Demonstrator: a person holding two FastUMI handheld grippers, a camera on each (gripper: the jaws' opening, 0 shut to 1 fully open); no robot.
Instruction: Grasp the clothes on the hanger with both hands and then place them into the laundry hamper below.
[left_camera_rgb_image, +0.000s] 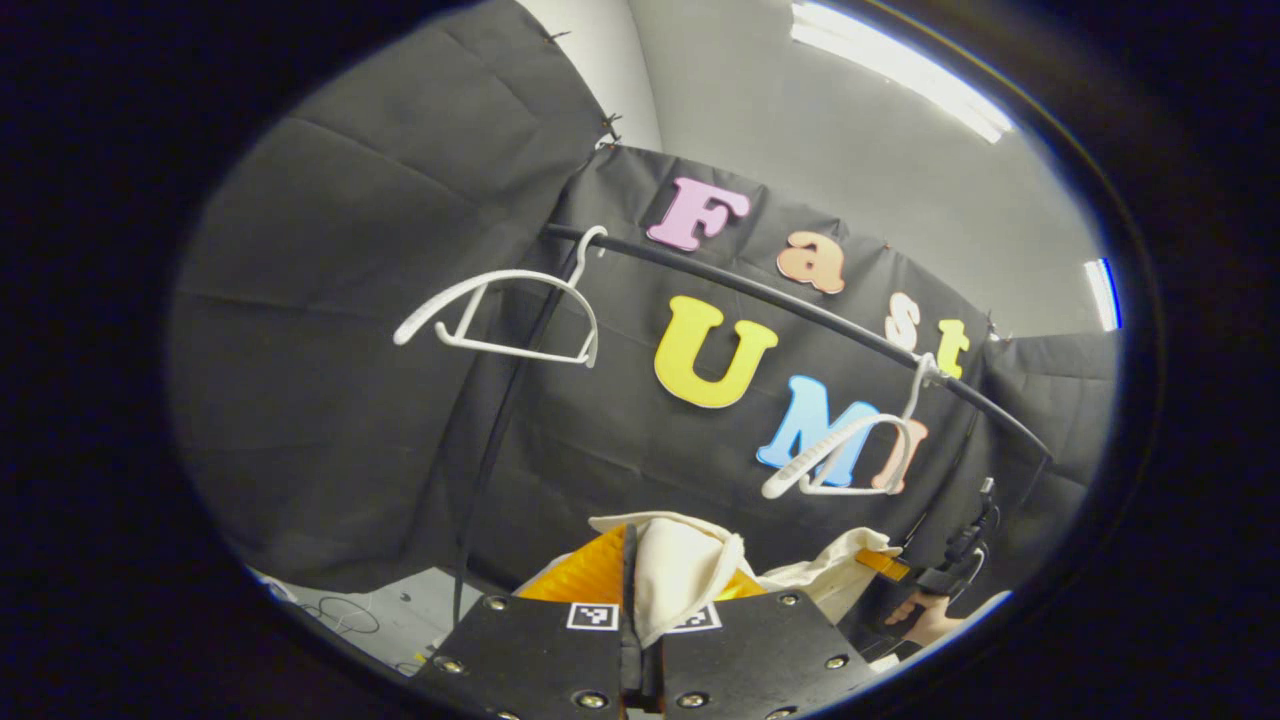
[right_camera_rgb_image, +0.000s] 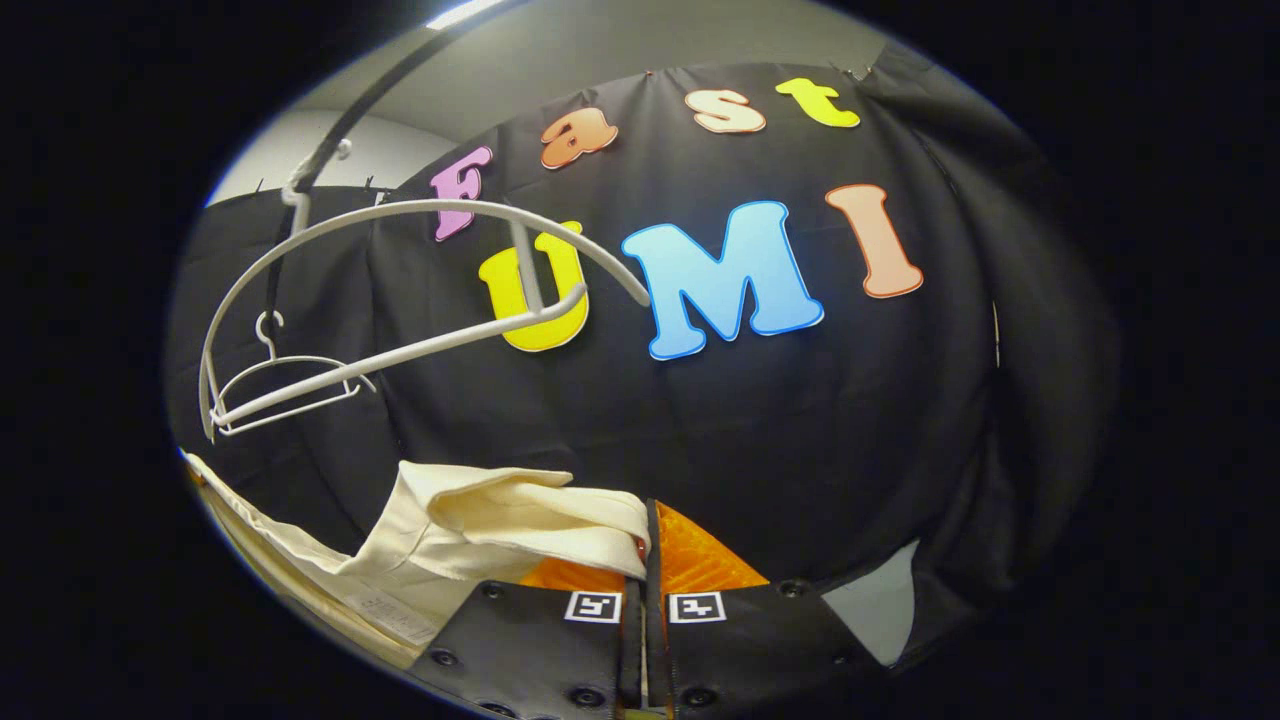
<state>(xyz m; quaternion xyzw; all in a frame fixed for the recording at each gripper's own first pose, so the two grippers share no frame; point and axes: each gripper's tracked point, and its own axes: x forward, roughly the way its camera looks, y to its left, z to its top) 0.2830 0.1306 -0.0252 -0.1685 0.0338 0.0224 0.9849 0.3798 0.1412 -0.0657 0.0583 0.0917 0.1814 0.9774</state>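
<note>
Below the rail and its two bare white hangers, both tools are gripping one cream garment. The left tool is sitting pinched shut on a fold of the cloth at 12 o'clock in the left gripper view, and the fabric is running off toward 3 o'clock to the right tool and the hand holding it. In the right gripper view the right tool is clamped shut on the other end, cloth trailing toward 9 o'clock. The garment's long axis is spanning tool to tool, already off the hanger. The hamper should be lying underneath at 6 o'clock, so both tools need lowering together.
</note>
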